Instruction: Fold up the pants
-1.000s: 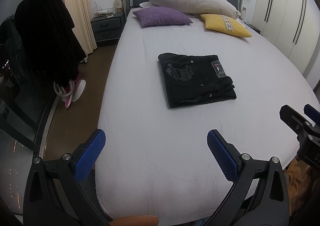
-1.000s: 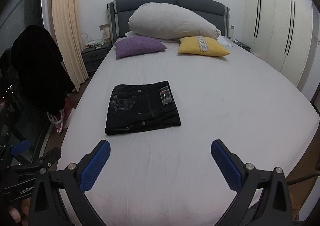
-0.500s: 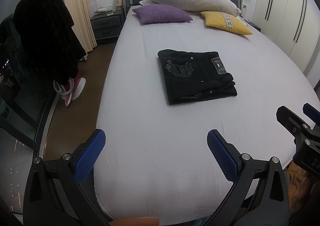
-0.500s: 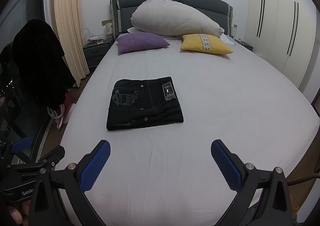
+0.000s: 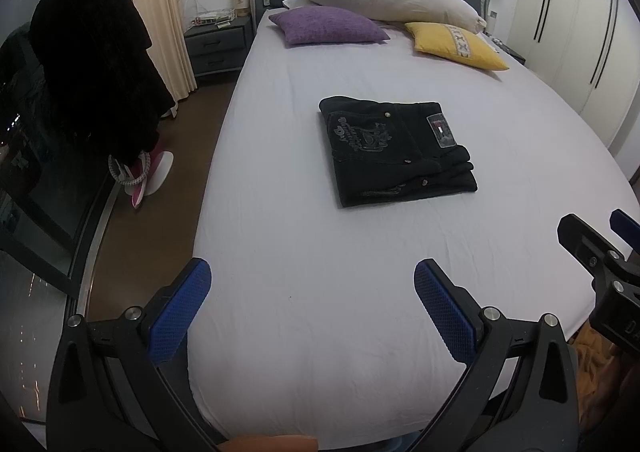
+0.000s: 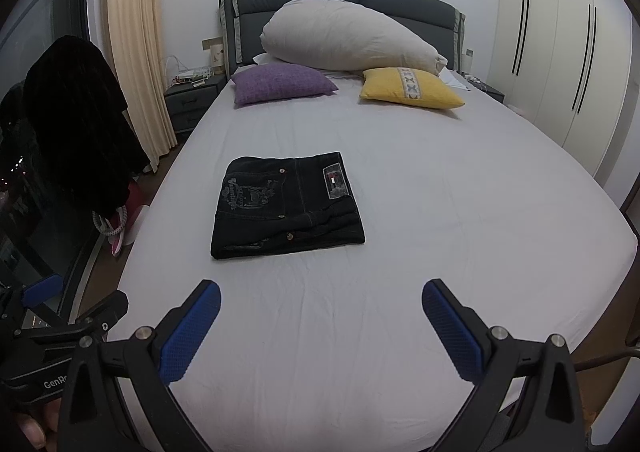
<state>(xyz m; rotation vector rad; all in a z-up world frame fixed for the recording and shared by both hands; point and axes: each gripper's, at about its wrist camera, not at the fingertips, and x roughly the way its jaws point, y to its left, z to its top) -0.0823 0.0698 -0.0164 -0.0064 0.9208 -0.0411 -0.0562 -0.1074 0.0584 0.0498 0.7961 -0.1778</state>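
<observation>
Evidently, the black pants (image 5: 396, 151) lay folded into a compact rectangle on the bed (image 5: 320, 292), in its middle stretch and well short of the pillows. Its brand patch faced up (stacked fold layers showed at the near right corner). The left gripper (image 5: 312, 304) hung above the foot of the bed, fingers spread wide, gripping nothing. The right gripper (image 6: 320, 324) was likewise spread and empty, well apart from the pants.
</observation>
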